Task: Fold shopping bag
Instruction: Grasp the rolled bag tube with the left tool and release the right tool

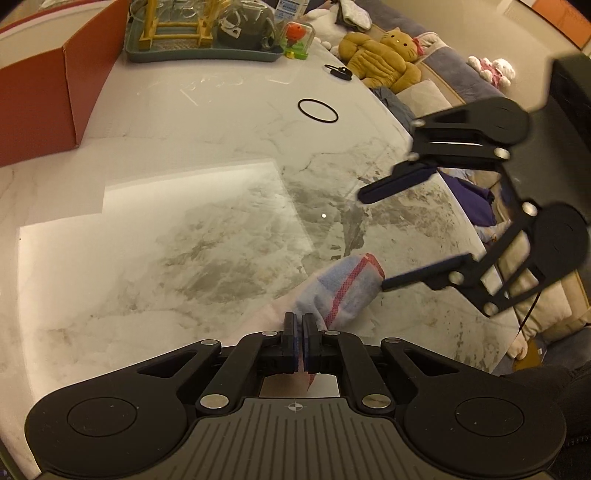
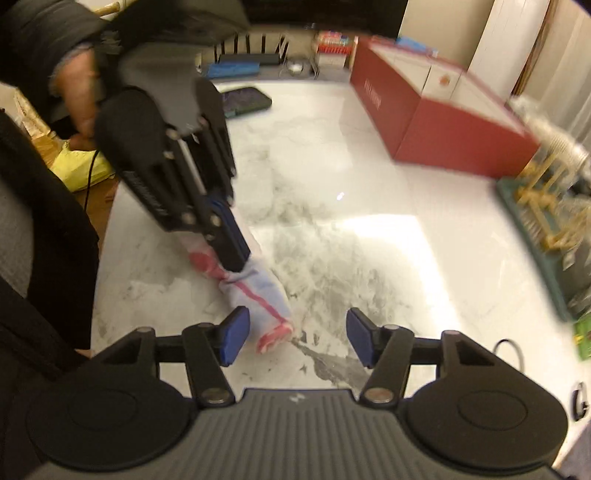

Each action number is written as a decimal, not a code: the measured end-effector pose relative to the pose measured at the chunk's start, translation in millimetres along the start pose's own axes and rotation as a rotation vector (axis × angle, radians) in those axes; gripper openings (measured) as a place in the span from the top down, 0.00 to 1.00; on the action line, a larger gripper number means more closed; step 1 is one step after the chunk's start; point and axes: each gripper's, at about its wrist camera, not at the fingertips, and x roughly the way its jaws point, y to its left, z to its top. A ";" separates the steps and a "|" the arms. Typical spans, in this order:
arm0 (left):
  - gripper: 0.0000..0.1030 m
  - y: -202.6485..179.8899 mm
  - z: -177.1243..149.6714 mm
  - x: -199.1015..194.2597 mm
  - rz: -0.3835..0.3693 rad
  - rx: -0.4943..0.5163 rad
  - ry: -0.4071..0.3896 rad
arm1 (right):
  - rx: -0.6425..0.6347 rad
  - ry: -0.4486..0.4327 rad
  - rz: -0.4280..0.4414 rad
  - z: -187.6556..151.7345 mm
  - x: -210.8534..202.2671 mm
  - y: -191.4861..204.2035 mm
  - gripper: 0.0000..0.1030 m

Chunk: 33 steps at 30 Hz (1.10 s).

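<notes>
Sitting at the far end of the marble table, a green tray holds a yellow rack, some clear glassware and a dark rounded object; contents beyond that too blurred to name. A small toy with an orange figure stands just beside the tray's right end. A red box stands on the table, its top showing white and pale panels in the right wrist view; whether these are a lid or contents, cannot tell. A black ring lies flat on the bare marble, well apart from the tray and the box. A dark phone lies near the far edge in the right wrist view. The shopping bag is rolled into a tight bundle, pale blue and white with a red stripe, lying on the table near the person's edge. Left gripper clenched on one end of the bundle, pads pressed together with the pale fabric pinched between them; a hand in a dark sleeve holds that tool. Right gripper released, jaws standing apart above the table; the free rolled end of the bag lies below and between its blue pads, closer to the left one, not pressed by either.
</notes>
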 end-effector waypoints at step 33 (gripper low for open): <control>0.89 -11.7 4.2 -16.6 -0.001 0.258 -0.022 | -0.777 -0.075 -0.310 -48.2 16.9 145.4 0.77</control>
